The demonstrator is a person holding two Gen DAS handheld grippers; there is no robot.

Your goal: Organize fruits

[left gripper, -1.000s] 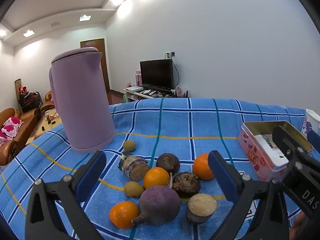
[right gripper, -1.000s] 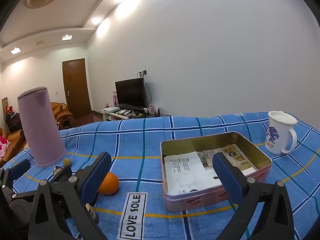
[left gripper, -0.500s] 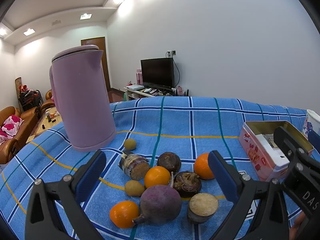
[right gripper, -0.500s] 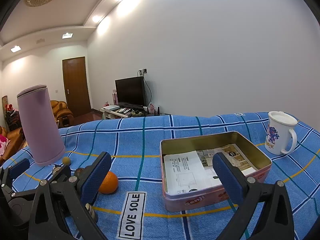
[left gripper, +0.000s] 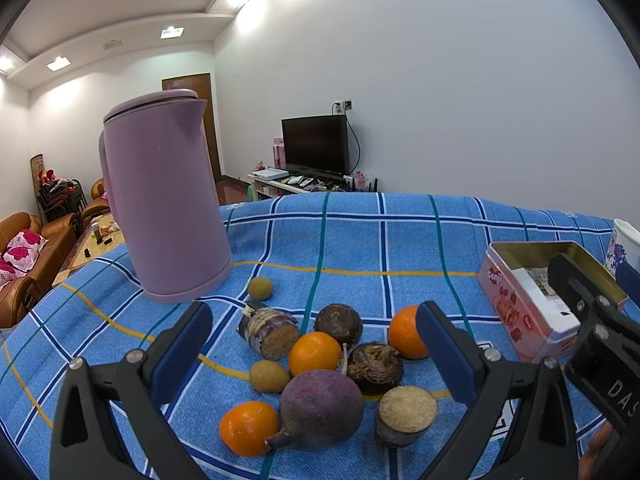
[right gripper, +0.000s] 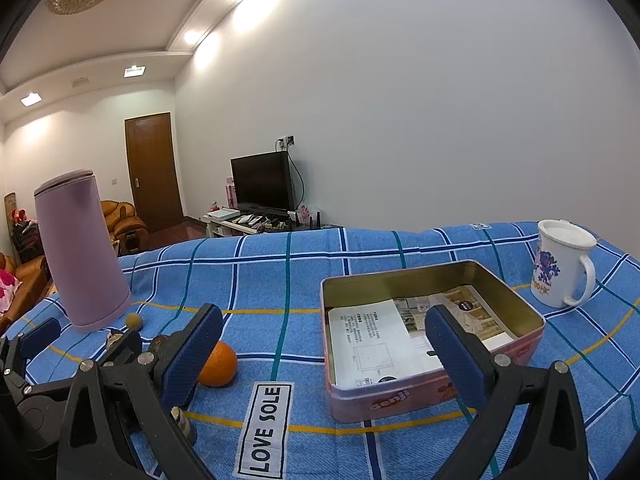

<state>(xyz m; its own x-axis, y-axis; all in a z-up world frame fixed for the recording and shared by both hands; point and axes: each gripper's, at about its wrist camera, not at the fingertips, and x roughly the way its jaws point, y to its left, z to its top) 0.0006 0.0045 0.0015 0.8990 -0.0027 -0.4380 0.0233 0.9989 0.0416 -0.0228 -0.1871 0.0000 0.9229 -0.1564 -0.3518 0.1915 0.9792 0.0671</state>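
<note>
The left gripper (left gripper: 314, 350) hung over the blue checked cloth (left gripper: 360, 248) with its blue pads spread wide and nothing between them. Framed in that gap lay the whole cluster of produce. An orange (left gripper: 315, 353) sat dead centre, and just behind it was a dark round fruit (left gripper: 338, 324). A cut purple tuber (left gripper: 269, 328) lay to the left of them, its pale cut face turned toward the camera. Nearest the lens was a big purple beet (left gripper: 321, 407), touching a second orange (left gripper: 248, 427) on its left. A halved root (left gripper: 407, 410) was on the beet's right, and a wrinkled dark fruit (left gripper: 374, 367) sat behind that one. A third orange (left gripper: 404, 337) was partly hidden by the right-hand pad. One small tan fruit (left gripper: 269, 376) sat just beside the beet; another tan fruit (left gripper: 260, 288) lay apart, near the base of the lilac kettle (left gripper: 164, 216).

The right gripper (right gripper: 322, 350) was also spread wide and carried nothing. It sat low over the cloth, and a pink tin (right gripper: 432, 332) lined with printed paper stood ahead, its near right corner behind the right pad. One orange (right gripper: 216, 364) peeked out beside the left pad, well apart from the tin. A white mug (right gripper: 562, 266) stood beyond the tin to the right.
</note>
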